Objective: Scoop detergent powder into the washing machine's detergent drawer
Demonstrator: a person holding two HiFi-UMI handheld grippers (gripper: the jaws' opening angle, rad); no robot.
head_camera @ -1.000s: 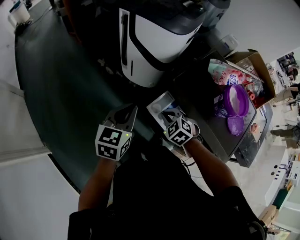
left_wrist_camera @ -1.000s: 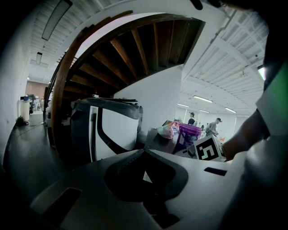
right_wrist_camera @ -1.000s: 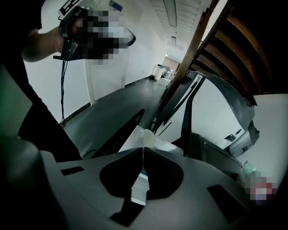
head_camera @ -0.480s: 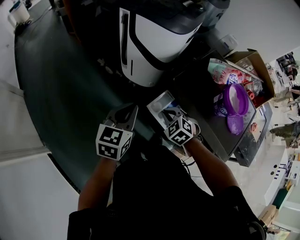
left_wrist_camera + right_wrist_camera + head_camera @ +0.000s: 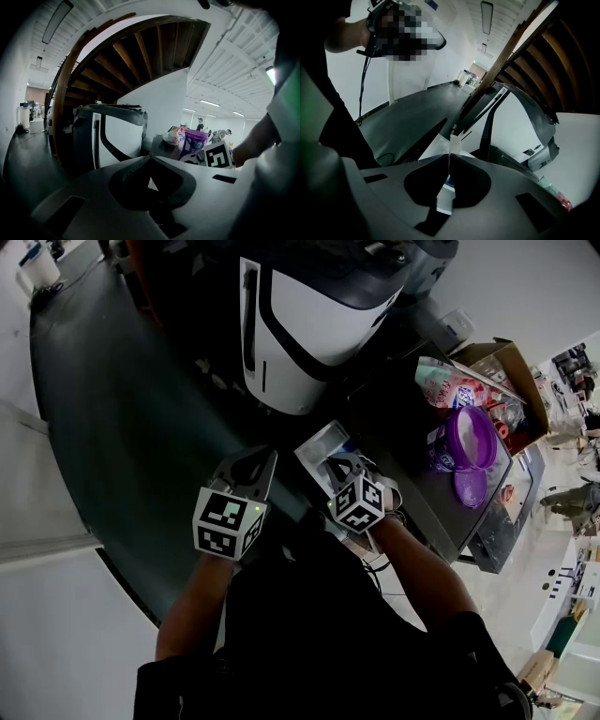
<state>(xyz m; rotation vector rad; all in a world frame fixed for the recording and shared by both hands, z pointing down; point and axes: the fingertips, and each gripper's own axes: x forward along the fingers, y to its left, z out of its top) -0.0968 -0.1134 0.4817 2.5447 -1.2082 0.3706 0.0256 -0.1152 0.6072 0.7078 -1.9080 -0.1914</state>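
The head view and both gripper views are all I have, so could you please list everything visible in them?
Washing machine: one, white with dark top, ahead of the grippers.
Detergent drawer: one, pale, pulled out in front of the machine.
Tub: one, purple, open, on the dark surface at the right.
Bag: one, pink and white, behind the tub.
Cardboard box: one, brown, far right.
Staircase: one, dark wood, curving overhead.
Scoop: one thin white piece, probably its handle, between the right jaws.
Left gripper: one, grey, jaws together and empty, left of the drawer.
Right gripper: one, grey, jaws shut on the scoop, over the drawer.
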